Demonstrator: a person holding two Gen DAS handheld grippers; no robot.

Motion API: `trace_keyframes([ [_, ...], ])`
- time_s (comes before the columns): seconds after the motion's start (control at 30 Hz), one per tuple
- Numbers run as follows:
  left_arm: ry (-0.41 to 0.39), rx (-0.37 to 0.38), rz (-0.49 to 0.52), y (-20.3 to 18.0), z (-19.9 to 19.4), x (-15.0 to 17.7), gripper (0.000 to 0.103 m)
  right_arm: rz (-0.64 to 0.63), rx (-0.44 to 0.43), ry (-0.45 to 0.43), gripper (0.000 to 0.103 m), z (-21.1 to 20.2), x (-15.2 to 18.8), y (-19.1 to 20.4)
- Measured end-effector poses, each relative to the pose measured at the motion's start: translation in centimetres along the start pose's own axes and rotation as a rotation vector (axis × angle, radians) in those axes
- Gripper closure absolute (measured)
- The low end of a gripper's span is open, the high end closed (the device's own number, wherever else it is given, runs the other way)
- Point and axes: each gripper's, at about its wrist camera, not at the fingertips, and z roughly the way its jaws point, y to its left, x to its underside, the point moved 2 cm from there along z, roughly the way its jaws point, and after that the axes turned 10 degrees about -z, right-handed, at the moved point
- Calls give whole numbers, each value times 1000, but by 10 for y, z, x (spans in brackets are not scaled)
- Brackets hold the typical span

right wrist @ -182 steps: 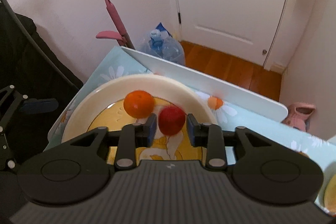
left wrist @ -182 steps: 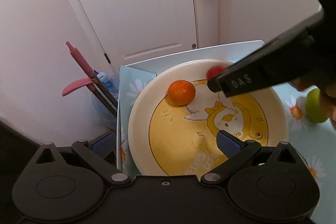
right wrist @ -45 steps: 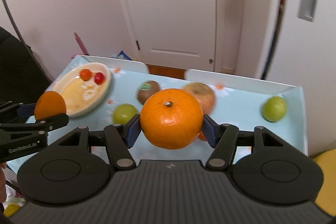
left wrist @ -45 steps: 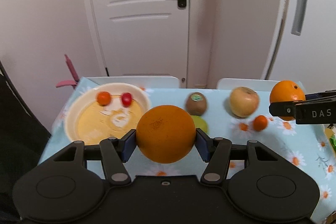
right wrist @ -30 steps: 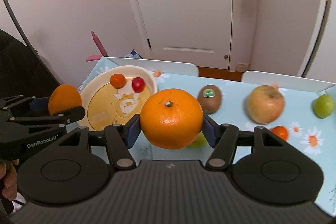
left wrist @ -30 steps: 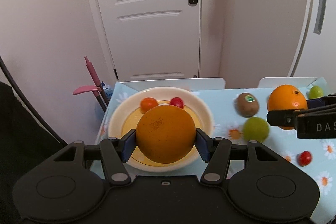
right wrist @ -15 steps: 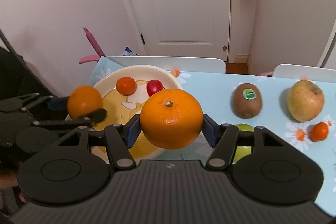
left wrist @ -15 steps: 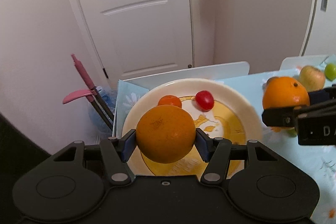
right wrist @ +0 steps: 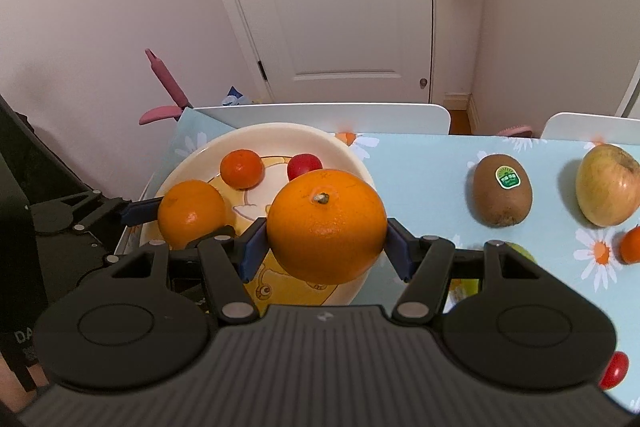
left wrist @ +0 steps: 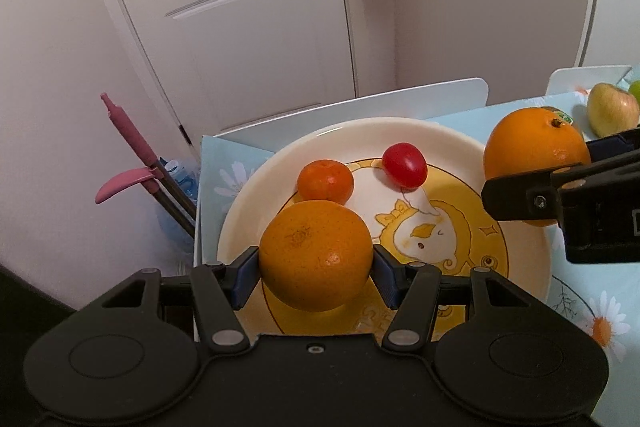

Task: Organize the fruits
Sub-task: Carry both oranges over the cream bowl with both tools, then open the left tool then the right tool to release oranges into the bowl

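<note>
My left gripper (left wrist: 316, 269) grips one orange (left wrist: 316, 255) over the plate (left wrist: 256, 195) — mandarin (left wrist: 325, 181) just beyond. My right gripper (right wrist: 326, 247) clamps another orange (right wrist: 326, 223) at the plate's right rim.

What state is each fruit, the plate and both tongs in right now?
Left tongs: shut on a large orange, over the plate.
Right tongs: shut on a stemmed orange.
Cream cartoon plate: holds a small tangerine and red cherry tomato.
Brown stickered kiwi: lying on the table.
</note>
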Motion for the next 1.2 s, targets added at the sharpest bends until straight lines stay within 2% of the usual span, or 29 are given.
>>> trace_keyframes([
  [0.13,15,20,-10,0,1,-1,38,3,5,-5,26,-4,0,0],
  [0.2,-9,19,-8,0,-5,-2,25,4,6,-9,26,-6,0,-1],
  [0.23,-28,13,-5,-1,-10,-2,13,3,7,-10,26,-7,-1,-2],
  [0.27,-39,12,-6,-1,-14,-3,7,1,6,-11,26,-8,-1,-2],
  [0.6,-23,-13,-91,6,-49,9,7,-63,-39,-11,26,-17,-1,-3],
  [0.8,-12,-35,-161,8,-70,21,7,-169,-70,-3,26,-14,-4,0],
  [1.0,-17,-74,-173,4,-80,30,7,-318,-91,-5,26,7,0,6],
  [1.2,-15,-105,-194,6,-83,36,7,-394,-134,-15,26,28,-1,12],
])
